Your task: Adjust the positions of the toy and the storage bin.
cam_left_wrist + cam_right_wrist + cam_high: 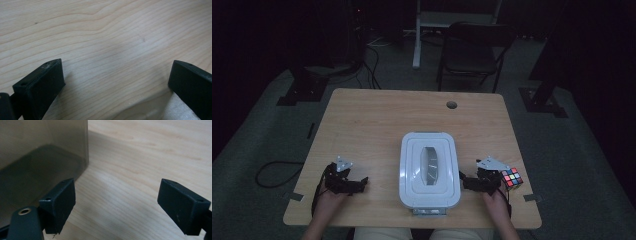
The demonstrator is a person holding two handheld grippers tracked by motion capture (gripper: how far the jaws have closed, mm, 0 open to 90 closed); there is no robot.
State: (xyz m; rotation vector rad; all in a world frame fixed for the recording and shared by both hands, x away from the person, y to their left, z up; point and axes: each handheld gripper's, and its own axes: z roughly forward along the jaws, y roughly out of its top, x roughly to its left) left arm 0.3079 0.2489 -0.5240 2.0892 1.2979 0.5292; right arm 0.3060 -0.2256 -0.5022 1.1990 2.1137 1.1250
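Dim room: grey carpet floor (257, 145) surrounds the wooden desk (377, 115); a dark chair (472, 52) stands at twelve o'clock.

White lidded box (429, 170) between claws

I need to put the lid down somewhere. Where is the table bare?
Bare: the wide strip of table behind the box, up to the hole, and the patch between box and left gripper. Crowded: right of the box, with right gripper and cube.
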